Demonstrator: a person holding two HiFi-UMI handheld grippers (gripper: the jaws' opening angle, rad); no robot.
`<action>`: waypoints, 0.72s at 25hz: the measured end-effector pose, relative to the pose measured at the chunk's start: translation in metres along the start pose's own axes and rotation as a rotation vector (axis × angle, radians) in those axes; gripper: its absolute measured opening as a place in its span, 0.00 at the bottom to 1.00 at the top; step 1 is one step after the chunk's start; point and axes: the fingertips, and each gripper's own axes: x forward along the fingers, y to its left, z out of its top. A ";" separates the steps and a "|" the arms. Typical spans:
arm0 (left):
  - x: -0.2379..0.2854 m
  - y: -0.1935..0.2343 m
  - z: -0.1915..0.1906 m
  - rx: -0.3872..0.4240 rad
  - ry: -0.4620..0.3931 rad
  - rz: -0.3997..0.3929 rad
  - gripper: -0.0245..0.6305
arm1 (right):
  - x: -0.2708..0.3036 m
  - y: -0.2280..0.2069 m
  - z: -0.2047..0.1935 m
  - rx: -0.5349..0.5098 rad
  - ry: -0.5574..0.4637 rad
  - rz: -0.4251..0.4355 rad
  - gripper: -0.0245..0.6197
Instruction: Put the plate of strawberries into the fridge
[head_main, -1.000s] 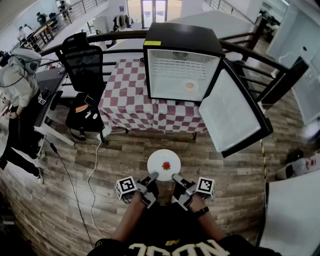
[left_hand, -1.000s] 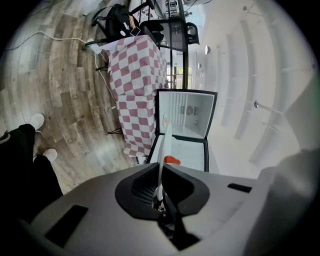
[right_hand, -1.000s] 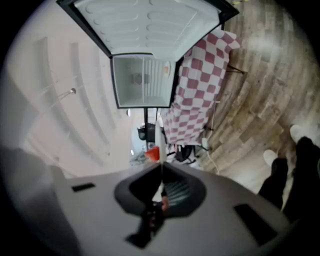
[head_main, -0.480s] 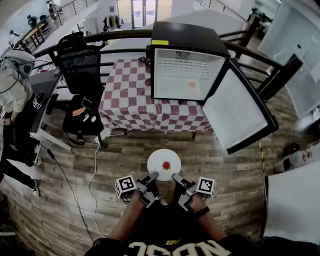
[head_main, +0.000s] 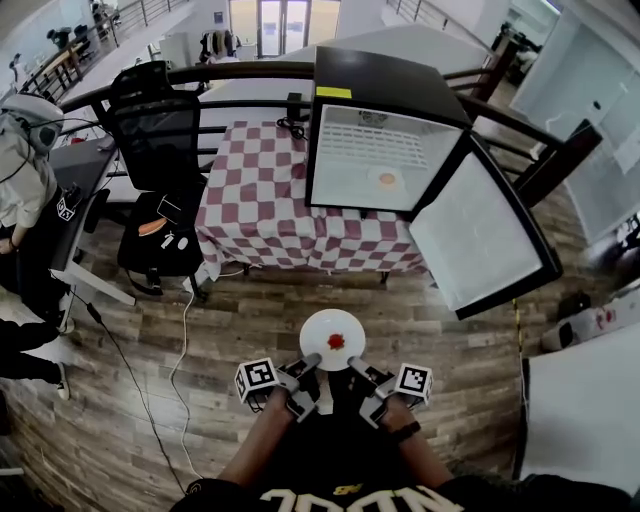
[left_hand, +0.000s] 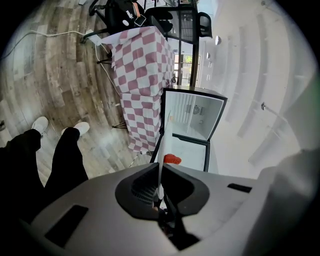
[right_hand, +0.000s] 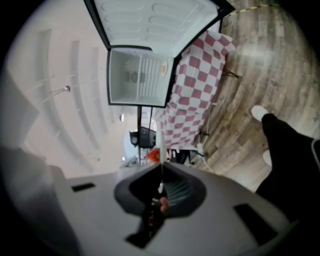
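Most of what we see below us is wooden floor, and we stand on it well apart from the fridge. The fridge sits on the bench with the checked cloth. Its door is swung wide to the right, so the white inside faces us and the way in is free. A small orange thing lies on the shelf inside; we cannot tell what it is.

The plate hangs level in the air just ahead of us, not yet near the bench. Our left hand-held gripper is clamped on its near left rim and our right hand-held gripper on its near right rim. Each gripper view shows the thin white edge pinched between jaws that are almost together. We judge that a grip on either side keeps the plate flat, so the strawberry near its middle does not roll off.

We take this to be the carrying step. What is left is to walk up, raise the plate to shelf height and slide it in.
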 end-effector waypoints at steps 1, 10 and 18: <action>0.003 -0.002 0.007 0.007 -0.003 0.003 0.08 | 0.007 0.001 0.005 0.002 0.005 0.003 0.08; 0.045 -0.031 0.068 -0.001 -0.066 0.001 0.08 | 0.062 0.027 0.063 0.004 0.074 0.043 0.08; 0.132 -0.094 0.124 0.035 -0.105 -0.035 0.08 | 0.107 0.070 0.170 -0.041 0.087 0.107 0.08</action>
